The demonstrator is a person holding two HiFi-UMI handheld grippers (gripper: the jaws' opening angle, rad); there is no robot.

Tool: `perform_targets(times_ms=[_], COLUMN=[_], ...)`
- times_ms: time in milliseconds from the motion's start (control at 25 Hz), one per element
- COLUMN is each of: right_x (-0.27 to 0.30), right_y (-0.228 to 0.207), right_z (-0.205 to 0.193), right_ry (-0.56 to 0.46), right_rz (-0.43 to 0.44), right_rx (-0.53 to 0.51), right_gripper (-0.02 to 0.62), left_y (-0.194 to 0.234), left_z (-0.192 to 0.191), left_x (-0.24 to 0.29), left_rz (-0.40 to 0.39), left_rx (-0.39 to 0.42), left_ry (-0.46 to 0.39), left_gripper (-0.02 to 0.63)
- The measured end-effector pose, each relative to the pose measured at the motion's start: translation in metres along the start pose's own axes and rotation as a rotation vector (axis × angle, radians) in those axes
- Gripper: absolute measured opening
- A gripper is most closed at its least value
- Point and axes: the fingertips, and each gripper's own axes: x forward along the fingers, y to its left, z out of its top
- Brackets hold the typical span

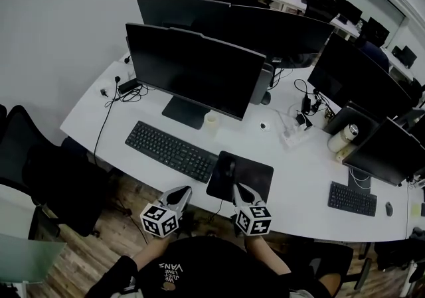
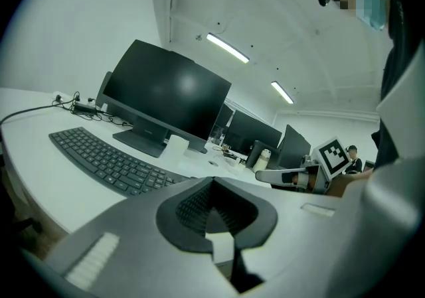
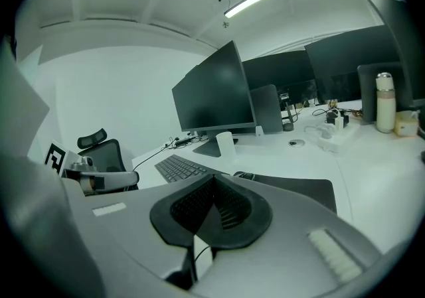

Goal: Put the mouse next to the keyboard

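White laminate covered the long curved desk [image 1: 86, 114], which stood on a brown wooden floor [image 1: 80, 250] against a plain white wall, in an office with more rows of screens at the back. At the far left, one black office chair [image 1: 46, 170] was beside the desk.

On this desk I could count at least five monitors; the nearest monitor [image 1: 192, 68] stood behind the black keyboard [image 1: 171, 150]. There were two keyboards: this one, and a second keyboard [image 1: 352, 198] well apart at the right end, with a second mouse [image 1: 389, 209] just beside it. One white cup [image 1: 211, 121] stood near the foot of the nearest monitor.

One black mouse pad [image 1: 249, 177] lay just to the right of the near keyboard. The mouse [image 1: 230, 168], also black, lay on the left part of this pad, near the right end of the keyboard but not touching it.

Two grippers were held at the front edge of the desk. The left gripper [image 1: 182, 192] was over the edge, below the keyboard's right end; its jaws were pressed together with nothing between them. The right gripper [image 1: 239, 188] pointed at the near edge of the mouse pad, just short of the mouse, and its jaws were also closed and empty.
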Motion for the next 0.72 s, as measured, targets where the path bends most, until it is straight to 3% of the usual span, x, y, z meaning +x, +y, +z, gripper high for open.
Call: perform_targets(times_ms=[720], right_x=[-0.014], right_y=[0.016], right_z=[-0.034], right_ry=[0.058], right_rz=[0.101], right_rx=[-0.025], right_gripper=[0.005], left_y=[-0.021], left_z=[-0.016], left_x=[-0.009], left_rz=[0.036], left_rx=[0.013], left_ry=[-0.001], left_gripper=[0.002])
